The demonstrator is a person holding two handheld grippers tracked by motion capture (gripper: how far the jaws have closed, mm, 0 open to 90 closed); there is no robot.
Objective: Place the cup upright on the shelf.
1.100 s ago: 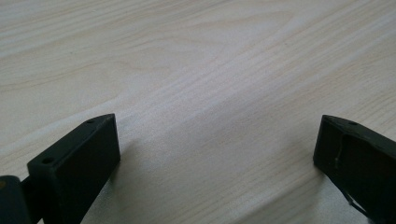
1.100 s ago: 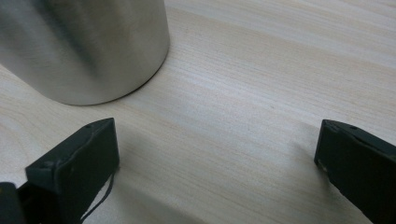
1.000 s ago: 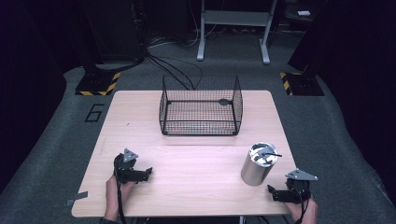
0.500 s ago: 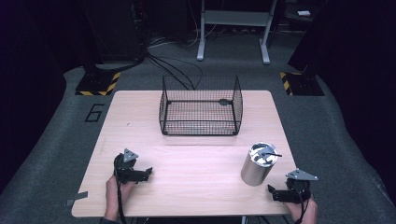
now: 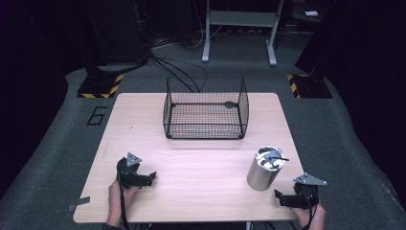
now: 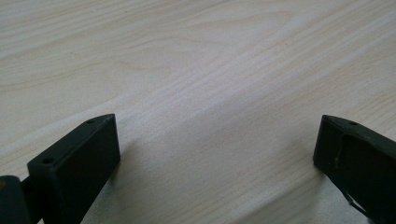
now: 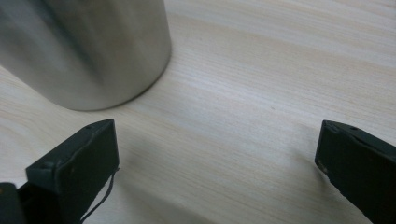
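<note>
Both grippers rest on the wooden table (image 5: 201,167) with jaws spread wide and nothing between them: the left gripper (image 5: 149,178) near the front left, the right gripper (image 5: 280,197) at the front right corner. The steel canister (image 5: 265,168) stands upright just beside the right gripper, so the likely step is a level, centred approach to its wall. The wire basket (image 5: 206,109) sits well apart at the back, leaving open tabletop between; the right gripper lies close to the front edge.

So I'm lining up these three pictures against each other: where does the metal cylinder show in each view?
High view: the metal cylinder stands upright at the table's right front, just ahead of the right hand-held gripper.
Left gripper view: not in it; bare wooden table between the open jaws.
Right gripper view: upper left, beyond the left jaw.
Shared landmark: the pale wood-grain tabletop.
</note>
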